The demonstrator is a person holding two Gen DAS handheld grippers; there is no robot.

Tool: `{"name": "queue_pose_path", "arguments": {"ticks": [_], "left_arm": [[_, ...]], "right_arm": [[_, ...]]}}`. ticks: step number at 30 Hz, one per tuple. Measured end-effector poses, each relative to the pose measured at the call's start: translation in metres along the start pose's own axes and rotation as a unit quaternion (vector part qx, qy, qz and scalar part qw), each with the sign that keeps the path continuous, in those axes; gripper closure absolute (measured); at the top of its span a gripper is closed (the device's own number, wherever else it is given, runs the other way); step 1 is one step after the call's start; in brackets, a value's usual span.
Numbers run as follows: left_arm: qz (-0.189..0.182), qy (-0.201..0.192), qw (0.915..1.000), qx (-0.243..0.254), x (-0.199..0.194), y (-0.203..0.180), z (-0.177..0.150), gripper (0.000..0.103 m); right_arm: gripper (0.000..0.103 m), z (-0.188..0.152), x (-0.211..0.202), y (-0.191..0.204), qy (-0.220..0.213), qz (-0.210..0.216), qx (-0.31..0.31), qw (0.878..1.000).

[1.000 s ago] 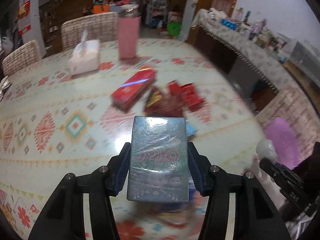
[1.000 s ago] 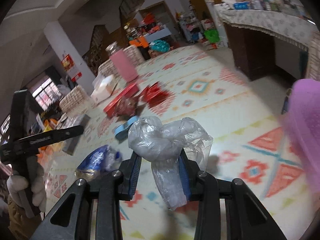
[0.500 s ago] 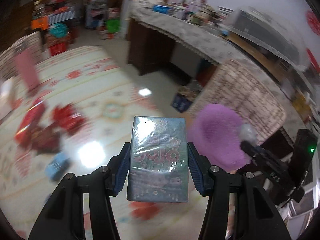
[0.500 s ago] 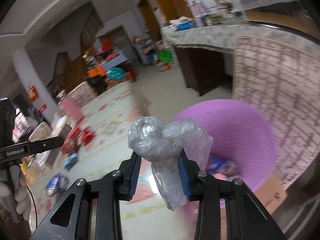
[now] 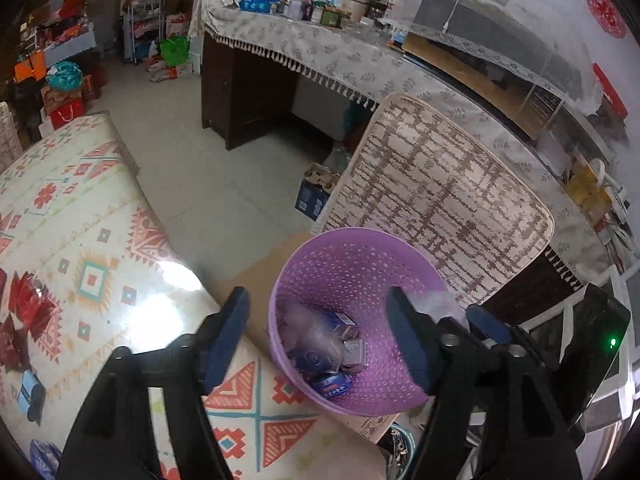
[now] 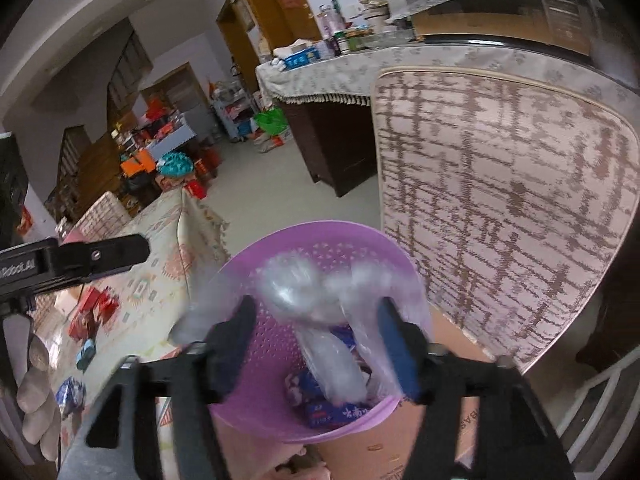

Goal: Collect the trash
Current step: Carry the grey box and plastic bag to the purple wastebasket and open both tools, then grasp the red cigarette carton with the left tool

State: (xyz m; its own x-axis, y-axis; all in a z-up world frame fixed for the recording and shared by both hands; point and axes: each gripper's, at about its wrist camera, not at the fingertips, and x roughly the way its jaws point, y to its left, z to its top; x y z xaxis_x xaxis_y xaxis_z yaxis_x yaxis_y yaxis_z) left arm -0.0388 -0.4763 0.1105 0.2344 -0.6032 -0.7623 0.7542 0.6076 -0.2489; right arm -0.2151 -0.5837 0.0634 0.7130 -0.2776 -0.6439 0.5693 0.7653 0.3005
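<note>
Jaws on my left gripper (image 5: 316, 340) were opening, empty, over the round purple plastic basket (image 5: 352, 256). My right gripper (image 6: 316, 332) was opening too, the crumpled clear plastic bag (image 6: 320, 292) loose between its fingers.

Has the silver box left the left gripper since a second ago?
Yes. The left gripper is opening, empty, above the purple basket; the silver box lies inside.

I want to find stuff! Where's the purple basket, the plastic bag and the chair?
Basket (image 5: 320, 252): left wrist view, far inner wall.
Bag (image 6: 332, 356): right wrist view, its hanging tail, between the opening jaws.
Chair (image 6: 500, 200): right wrist view, middle of its backrest.
</note>
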Motion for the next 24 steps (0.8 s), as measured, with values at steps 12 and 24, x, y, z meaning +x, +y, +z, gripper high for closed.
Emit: {"name": "queue_pose_path", "arguments": {"ticks": [12, 24], "left_arm": [[0.081, -0.020, 0.9960, -0.033, -0.066, 0.102, -0.047, 0.027], [0.223, -0.021, 0.9589, -0.175, -0.126, 0.305, -0.082, 0.027]], "right_arm": [[0.027, -0.025, 0.002, 0.055, 0.025, 0.066, -0.015, 0.997], [0.022, -0.082, 0.062, 0.205, 0.097, 0.195, -0.074, 0.973]]}}
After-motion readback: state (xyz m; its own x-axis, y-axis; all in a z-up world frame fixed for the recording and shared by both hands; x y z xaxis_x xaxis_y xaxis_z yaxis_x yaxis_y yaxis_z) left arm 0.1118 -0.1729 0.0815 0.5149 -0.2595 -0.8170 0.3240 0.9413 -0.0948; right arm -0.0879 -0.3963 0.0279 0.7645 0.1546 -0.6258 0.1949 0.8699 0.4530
